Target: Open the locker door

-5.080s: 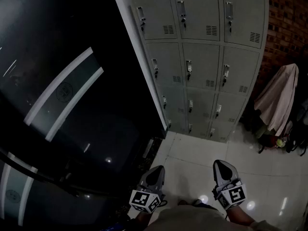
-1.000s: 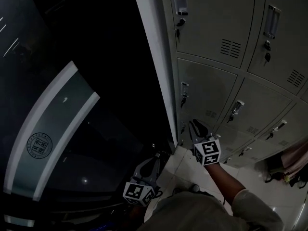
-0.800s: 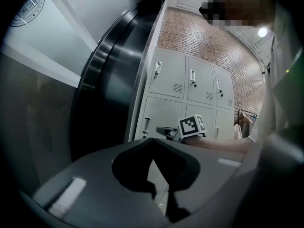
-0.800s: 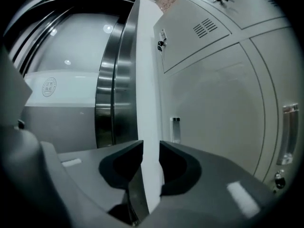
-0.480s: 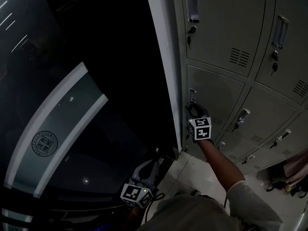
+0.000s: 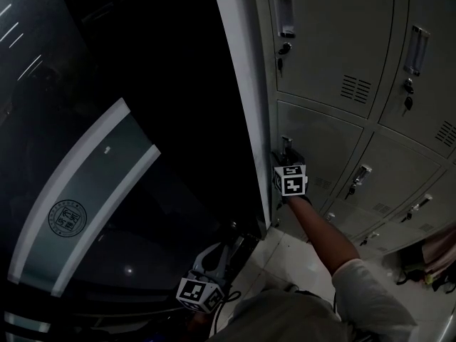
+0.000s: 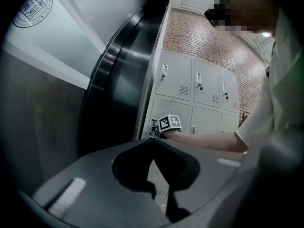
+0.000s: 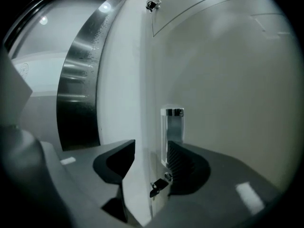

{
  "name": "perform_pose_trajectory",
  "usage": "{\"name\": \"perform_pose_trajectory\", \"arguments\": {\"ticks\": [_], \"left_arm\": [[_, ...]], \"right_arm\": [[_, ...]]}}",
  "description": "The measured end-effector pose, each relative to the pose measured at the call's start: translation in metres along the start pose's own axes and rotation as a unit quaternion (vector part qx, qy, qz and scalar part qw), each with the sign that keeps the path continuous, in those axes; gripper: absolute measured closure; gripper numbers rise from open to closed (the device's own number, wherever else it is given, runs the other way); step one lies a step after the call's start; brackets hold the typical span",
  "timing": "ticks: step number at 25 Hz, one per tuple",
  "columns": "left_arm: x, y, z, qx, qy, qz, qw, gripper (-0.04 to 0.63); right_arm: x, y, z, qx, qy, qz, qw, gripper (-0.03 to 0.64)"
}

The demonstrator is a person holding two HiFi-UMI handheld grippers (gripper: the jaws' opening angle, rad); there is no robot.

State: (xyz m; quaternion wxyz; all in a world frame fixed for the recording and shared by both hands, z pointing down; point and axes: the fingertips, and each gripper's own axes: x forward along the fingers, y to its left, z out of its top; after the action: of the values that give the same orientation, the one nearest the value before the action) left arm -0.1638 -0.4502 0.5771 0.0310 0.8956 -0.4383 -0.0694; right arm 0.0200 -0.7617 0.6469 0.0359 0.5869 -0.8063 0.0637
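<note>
The grey lockers (image 6: 335,63) fill the right of the head view. My right gripper (image 6: 286,157) is up against the second-row left door (image 6: 320,144), at its upright metal handle (image 6: 286,144). In the right gripper view the jaws are opening. The handle (image 8: 172,129) stands just inside the right finger (image 8: 183,158), the left finger (image 8: 124,155) is clear of it, and a small key (image 8: 156,186) hangs below. The door is flush with its frame. My left gripper (image 6: 216,260) hangs low by the floor, its tips (image 7: 152,140) touching with nothing between them.
A dark curved glass wall with a pale band and a round seal (image 6: 68,216) takes up the left. A white post (image 6: 239,84) borders the lockers. Pale floor tiles (image 6: 285,255) lie below, and some cloth (image 6: 442,251) sits at the far right.
My right gripper rose along the left locker column to the second-row door's handle, and its jaws spread apart. The left gripper stayed low.
</note>
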Motion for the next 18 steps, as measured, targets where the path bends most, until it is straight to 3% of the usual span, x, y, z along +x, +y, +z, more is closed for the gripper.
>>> {"name": "perform_pose_trajectory", "arguments": {"ticks": [4, 18], "left_arm": [[0.001, 0.0, 0.003, 0.01, -0.002, -0.006, 0.9999, 0.595], [0.0, 0.003, -0.009, -0.014, 0.004, -0.002, 0.9999, 0.595]], "right_arm": [[0.01, -0.003, -0.005, -0.009, 0.006, -0.007, 1.0, 0.414], [-0.003, 0.022, -0.009, -0.037, -0.004, -0.019, 0.999, 0.388]]}}
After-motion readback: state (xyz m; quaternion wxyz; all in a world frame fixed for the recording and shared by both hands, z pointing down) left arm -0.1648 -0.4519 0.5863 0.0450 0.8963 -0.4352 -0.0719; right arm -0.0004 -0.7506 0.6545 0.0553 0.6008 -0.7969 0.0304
